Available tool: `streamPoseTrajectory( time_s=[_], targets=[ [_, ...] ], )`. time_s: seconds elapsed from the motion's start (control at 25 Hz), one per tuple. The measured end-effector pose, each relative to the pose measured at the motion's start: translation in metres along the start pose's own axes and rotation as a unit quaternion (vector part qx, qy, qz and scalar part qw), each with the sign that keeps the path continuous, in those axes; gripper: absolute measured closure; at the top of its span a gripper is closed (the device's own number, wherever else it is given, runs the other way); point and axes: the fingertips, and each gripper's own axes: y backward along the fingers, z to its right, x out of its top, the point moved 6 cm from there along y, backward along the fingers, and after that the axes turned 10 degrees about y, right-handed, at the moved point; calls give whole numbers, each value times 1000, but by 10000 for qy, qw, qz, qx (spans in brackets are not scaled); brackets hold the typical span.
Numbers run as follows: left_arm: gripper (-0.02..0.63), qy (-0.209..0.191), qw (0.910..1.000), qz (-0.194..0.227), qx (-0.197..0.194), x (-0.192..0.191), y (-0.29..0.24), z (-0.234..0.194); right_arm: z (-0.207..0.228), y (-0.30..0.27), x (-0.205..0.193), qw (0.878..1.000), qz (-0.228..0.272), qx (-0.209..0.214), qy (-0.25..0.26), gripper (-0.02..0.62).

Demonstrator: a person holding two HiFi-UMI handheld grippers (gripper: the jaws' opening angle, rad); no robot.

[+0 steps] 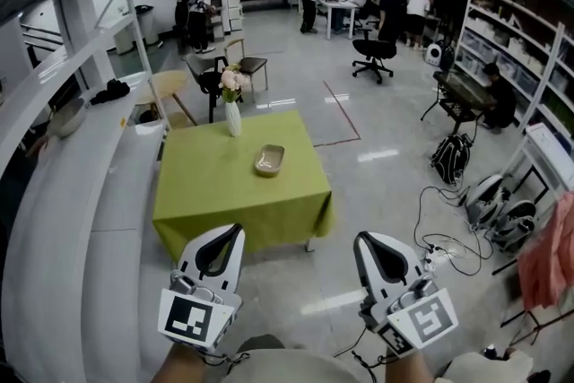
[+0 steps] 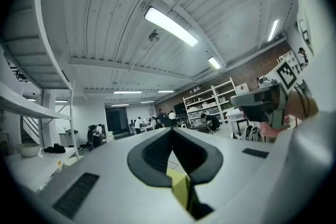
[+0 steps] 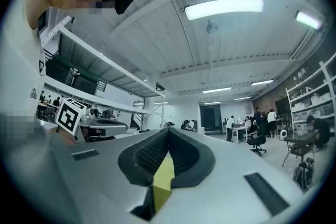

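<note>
Left gripper [image 1: 231, 236] and right gripper [image 1: 366, 242], jaws pressed together and empty, held near, short of green bench [image 1: 211, 193]. On bench: shallow dish [image 1: 269, 160] (right of centre), flower vase [image 1: 233, 110] at far edge. Chairs [image 1: 249, 67] beyond; cables [image 1: 444, 233] on floor, right.

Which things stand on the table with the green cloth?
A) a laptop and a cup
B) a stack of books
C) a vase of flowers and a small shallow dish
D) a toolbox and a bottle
C: the head view shows a white vase of flowers near the far edge of the green table and a small shallow dish near its middle, with nothing else on the cloth.
</note>
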Motion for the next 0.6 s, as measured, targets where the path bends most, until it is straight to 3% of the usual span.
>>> streamPoseTrajectory(
  time_s=[0.6],
  targets=[
    [599, -7, 9998, -38, 218, -21, -34, -3, 35, -24, -41, 9999, -123, 96, -35, 590]
  ],
)
